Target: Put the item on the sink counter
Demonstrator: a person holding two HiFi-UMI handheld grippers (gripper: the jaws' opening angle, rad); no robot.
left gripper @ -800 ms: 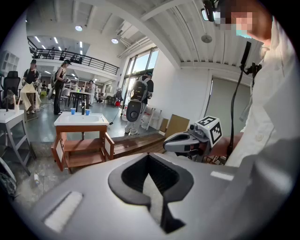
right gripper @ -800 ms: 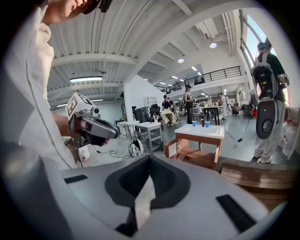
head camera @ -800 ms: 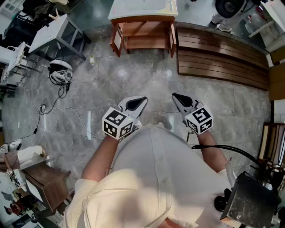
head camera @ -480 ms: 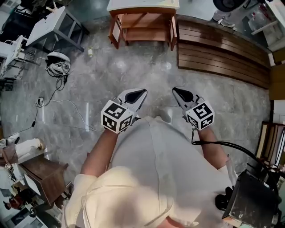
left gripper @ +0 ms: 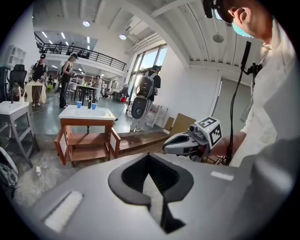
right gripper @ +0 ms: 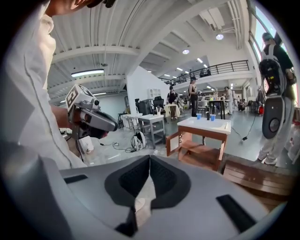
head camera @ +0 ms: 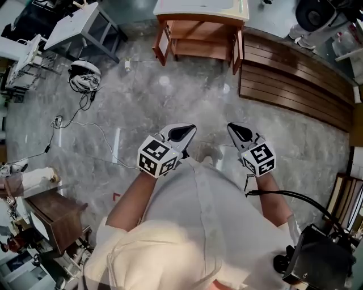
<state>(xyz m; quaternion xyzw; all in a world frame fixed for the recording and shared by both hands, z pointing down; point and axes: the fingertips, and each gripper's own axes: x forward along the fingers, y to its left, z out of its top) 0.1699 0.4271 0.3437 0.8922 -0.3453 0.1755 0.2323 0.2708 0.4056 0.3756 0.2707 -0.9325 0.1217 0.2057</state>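
Jaws together and empty on left gripper (head camera: 187, 131) and right gripper (head camera: 233, 129), held ahead, likely because the sink bench (head camera: 195, 10) stands far off

Left tool (head camera: 187, 131), right tool (head camera: 235, 130): two; sink counter (head camera: 198, 11): one; blue cups (left gripper: 78, 104): two.

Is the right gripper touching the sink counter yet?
Apart. The head view shows a wide stretch of floor between the right gripper and the sink counter; the right gripper view also shows the counter standing far ahead.
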